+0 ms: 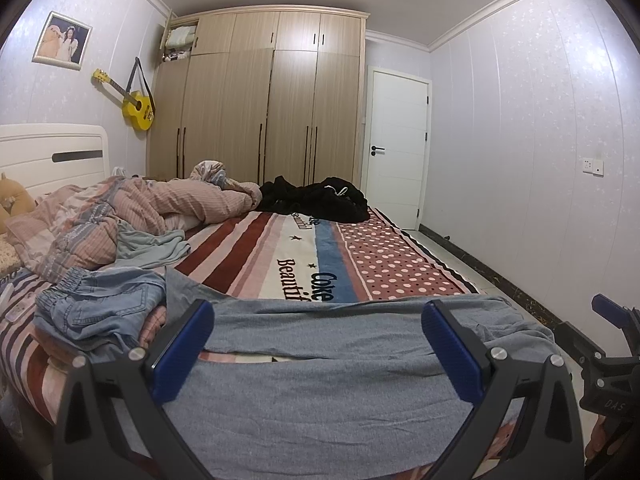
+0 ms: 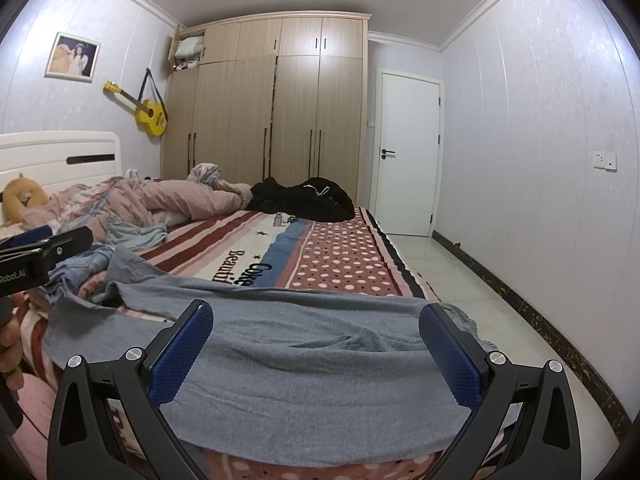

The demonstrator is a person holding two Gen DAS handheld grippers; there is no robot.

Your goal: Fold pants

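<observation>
Grey pants lie spread across the near edge of the bed, two legs side by side with a gap between them; they also show in the right wrist view. My left gripper is open, its blue pads wide apart just above the pants. My right gripper is open the same way over the pants' right part. The right gripper shows at the left view's right edge; the left gripper shows at the right view's left edge.
The bed has a striped and dotted blanket. Light denim shorts, a pale green garment, a pink quilt and black clothes lie on it. Tiled floor is to the right.
</observation>
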